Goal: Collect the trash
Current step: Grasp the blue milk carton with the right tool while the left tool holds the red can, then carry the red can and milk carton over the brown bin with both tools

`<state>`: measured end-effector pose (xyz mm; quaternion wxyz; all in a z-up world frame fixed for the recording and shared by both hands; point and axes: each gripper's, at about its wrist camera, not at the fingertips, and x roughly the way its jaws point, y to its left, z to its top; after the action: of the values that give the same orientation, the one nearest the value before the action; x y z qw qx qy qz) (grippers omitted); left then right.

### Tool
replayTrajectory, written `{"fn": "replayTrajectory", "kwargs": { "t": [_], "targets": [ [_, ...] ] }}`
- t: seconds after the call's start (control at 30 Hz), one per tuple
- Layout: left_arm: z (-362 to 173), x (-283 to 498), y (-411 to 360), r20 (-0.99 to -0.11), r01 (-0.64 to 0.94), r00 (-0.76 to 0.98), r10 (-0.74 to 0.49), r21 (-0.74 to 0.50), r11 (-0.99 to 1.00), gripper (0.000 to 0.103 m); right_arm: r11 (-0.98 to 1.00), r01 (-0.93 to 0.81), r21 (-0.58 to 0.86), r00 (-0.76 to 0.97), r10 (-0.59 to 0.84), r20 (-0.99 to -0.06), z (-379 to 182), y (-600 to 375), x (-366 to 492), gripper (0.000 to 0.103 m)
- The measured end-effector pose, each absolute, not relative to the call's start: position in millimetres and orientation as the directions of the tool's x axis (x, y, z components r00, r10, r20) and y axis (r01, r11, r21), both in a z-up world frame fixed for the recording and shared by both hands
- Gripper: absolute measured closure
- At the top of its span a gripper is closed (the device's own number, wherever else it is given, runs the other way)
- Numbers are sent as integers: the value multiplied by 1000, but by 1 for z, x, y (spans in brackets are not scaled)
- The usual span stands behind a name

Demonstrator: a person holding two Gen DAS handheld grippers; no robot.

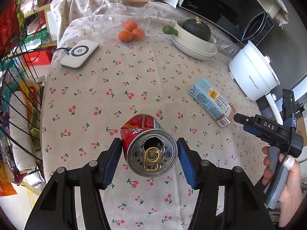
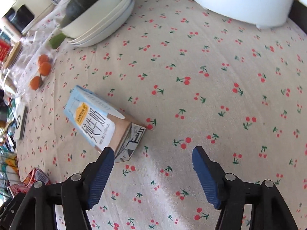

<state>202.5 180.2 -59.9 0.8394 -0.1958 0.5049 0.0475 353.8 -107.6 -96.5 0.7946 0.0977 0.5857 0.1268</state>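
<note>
A dented red drink can (image 1: 145, 134), its pull-tab end facing the camera, hangs above the cherry-print tablecloth (image 1: 115, 88) with my left gripper (image 1: 149, 143) shut on its sides. A light-blue milk carton (image 2: 99, 120) lies on its side on the cloth. My right gripper (image 2: 152, 151) stands open over the cloth, nothing between its pads, and its left fingertip is just in front of the carton's near end. In the left wrist view the right gripper (image 1: 242, 123), held by a hand, points at the carton (image 1: 211, 101). The can's red edge (image 2: 36, 176) shows at lower left.
A white electric pot (image 1: 253, 71) stands at the right edge. Stacked white bowls with a dark squash (image 1: 195, 38), three oranges (image 1: 131, 31), a glass jug (image 1: 120, 15) and a white charger pad (image 1: 80, 54) sit further back. A wire rack (image 1: 19, 95) of bags stands left.
</note>
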Motion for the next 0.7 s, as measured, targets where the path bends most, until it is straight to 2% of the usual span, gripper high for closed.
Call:
{"fn": "replayTrajectory", "kwargs": {
  "t": [0.1, 0.33, 0.47, 0.57, 0.63, 0.7],
  "targets": [
    [-59, 204, 182, -863, -271, 492, -115, -277, 922, 42, 947, -156, 282, 291, 317, -903, -96, -94, 356, 21],
    [-59, 207, 184, -858, -265, 498, -127, -290, 920, 42, 916, -368, 161, 303, 282, -910, -104, -37, 364, 20],
    [-60, 207, 188, -856, -267, 497, -142, -307, 913, 42, 904, -422, 69, 318, 218, -923, -113, -10, 371, 21],
    [-59, 206, 192, -851, -270, 498, -167, -335, 903, 42, 897, -442, 27, 309, 180, -934, -122, -1, 367, 42],
    [-57, 204, 196, -841, -267, 504, -195, -366, 891, 42, 884, -466, -32, 317, 132, -939, -123, 1, 359, 47],
    [-53, 202, 198, -831, -263, 514, -214, -390, 882, 42, 883, -469, -16, 303, 143, -942, -119, -6, 351, 48]
  ]
}}
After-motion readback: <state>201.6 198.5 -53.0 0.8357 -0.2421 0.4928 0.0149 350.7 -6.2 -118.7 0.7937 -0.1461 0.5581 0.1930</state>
